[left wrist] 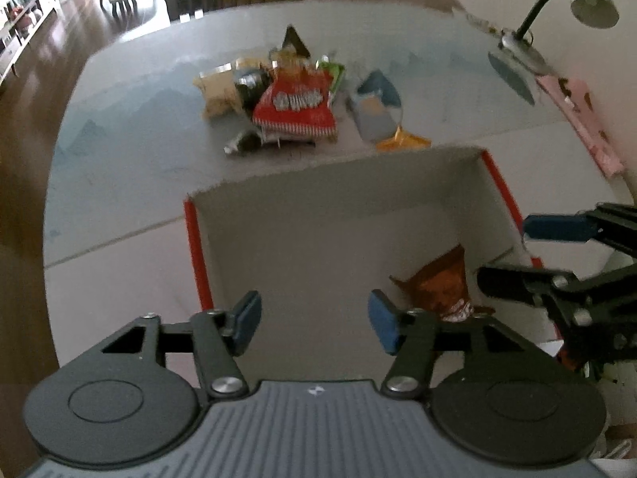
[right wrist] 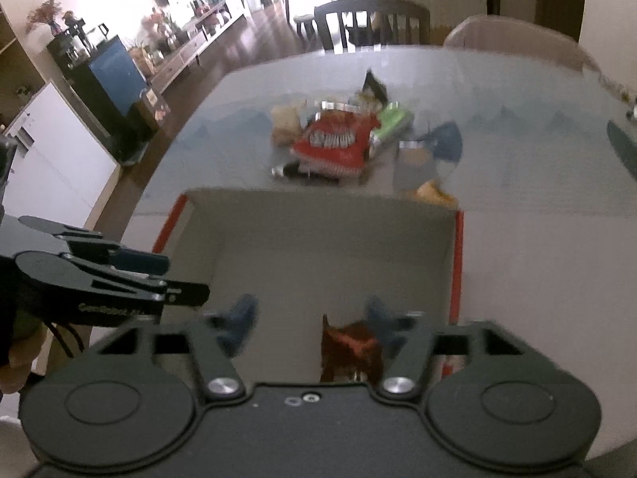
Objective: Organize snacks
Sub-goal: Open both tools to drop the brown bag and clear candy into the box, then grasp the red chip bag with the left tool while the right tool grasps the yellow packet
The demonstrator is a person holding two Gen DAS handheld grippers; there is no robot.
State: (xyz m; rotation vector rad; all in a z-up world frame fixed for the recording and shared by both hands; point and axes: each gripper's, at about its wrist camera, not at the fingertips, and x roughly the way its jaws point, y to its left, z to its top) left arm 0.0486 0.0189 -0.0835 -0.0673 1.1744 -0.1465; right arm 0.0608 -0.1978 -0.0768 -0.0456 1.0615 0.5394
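While tilted, the brown packet (left wrist: 442, 283) points upward in the box (left wrist: 318, 215).

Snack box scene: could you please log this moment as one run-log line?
left gripper: open, empty | right gripper: open, empty | box: brown packet inside | table: snack pile waiting

One wrapper (left wrist: 442, 283) lies in the box (left wrist: 318, 223); snack pile (left wrist: 294, 103) behind it.

A pale surface (left wrist: 119, 183) printed with faint blue peaks carries an open box (left wrist: 338, 183) with red edges, a loose heap of snack packets led by a red bag (left wrist: 294, 107), a blue-grey packet (left wrist: 376, 107) beside it, and a desk lamp (left wrist: 517, 40).
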